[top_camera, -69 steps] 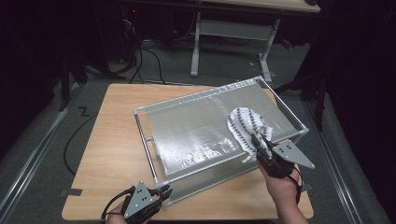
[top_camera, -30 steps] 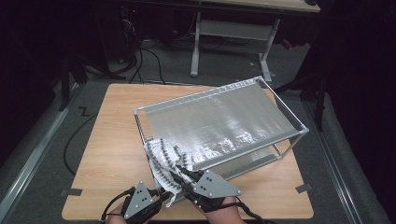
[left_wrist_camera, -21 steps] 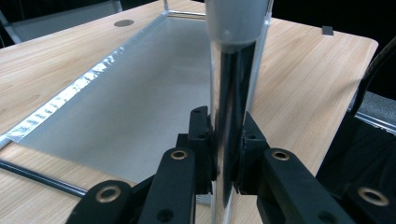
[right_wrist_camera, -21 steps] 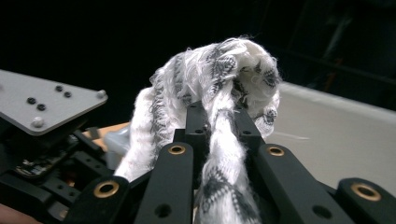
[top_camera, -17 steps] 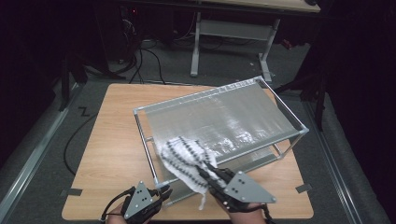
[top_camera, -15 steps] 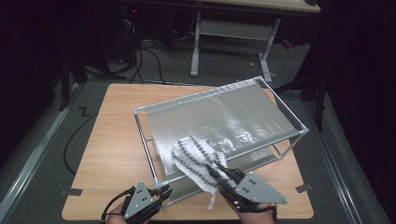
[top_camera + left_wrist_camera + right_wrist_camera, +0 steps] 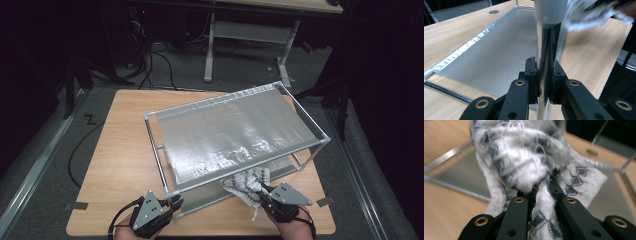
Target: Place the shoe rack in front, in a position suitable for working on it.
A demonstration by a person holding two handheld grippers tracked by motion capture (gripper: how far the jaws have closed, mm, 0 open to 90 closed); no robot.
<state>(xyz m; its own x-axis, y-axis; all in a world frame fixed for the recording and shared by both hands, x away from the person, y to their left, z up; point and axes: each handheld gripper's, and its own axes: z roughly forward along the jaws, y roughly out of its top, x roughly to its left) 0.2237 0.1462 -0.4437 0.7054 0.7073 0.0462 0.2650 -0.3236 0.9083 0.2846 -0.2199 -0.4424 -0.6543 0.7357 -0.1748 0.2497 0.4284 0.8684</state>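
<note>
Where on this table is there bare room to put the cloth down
The widest bare wood is the table's left side, between its left edge and the metal rack. The near edge is crowded: left gripper on a rack post, right gripper holding the cloth.

- A wooden table (image 7: 120,145) sits in the middle, with dark floor all around it.
- A metal rack (image 7: 235,135) with a shiny grey top stands on the table, turned a bit sideways.
- The left gripper (image 7: 172,204) is at 7 o'clock, right at the rack's near corner post.
- The right gripper (image 7: 263,196) is at 5 o'clock and holds a black and white cloth (image 7: 247,182).
- The cloth touches the rack's near edge.
- Another table's white legs (image 7: 209,50) stand at 12 o'clock.
</note>
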